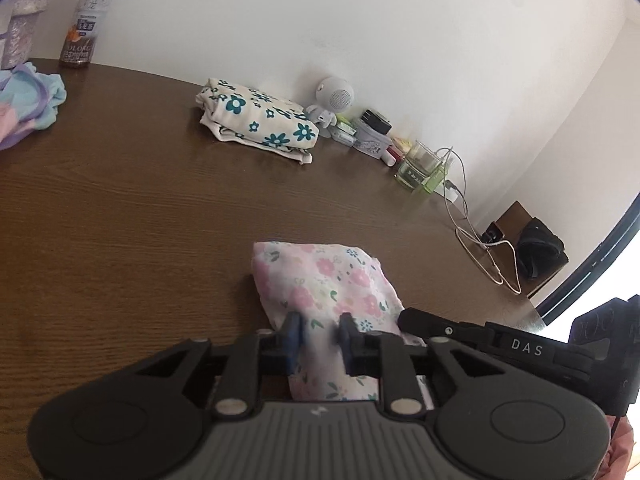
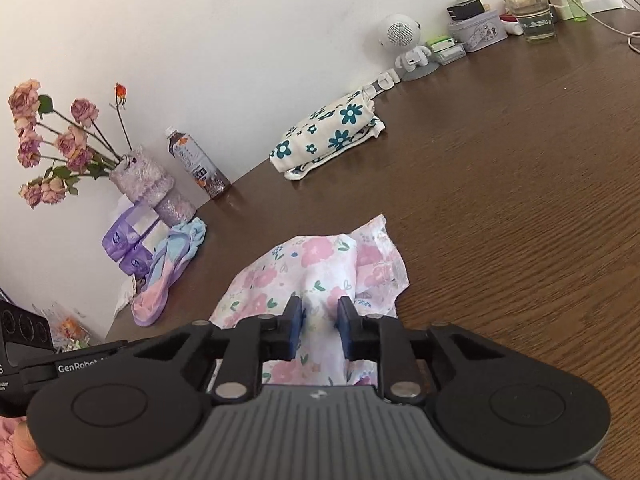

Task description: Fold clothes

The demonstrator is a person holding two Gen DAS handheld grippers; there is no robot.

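Both the left gripper and the right gripper pinch the pink floral garment, nearer than the folded blue-flowered cloth; mid-fold, it likely needs laying over evenly.

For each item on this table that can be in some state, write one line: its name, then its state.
Pink floral garment: partly folded, gripped by both grippers.
Left gripper: shut on garment.
Right gripper: shut on garment.
Blue-flowered garment: folded, lying flat.
Pastel cloth: unfolded, crumpled.
Bottle: upright.
Glass: upright.
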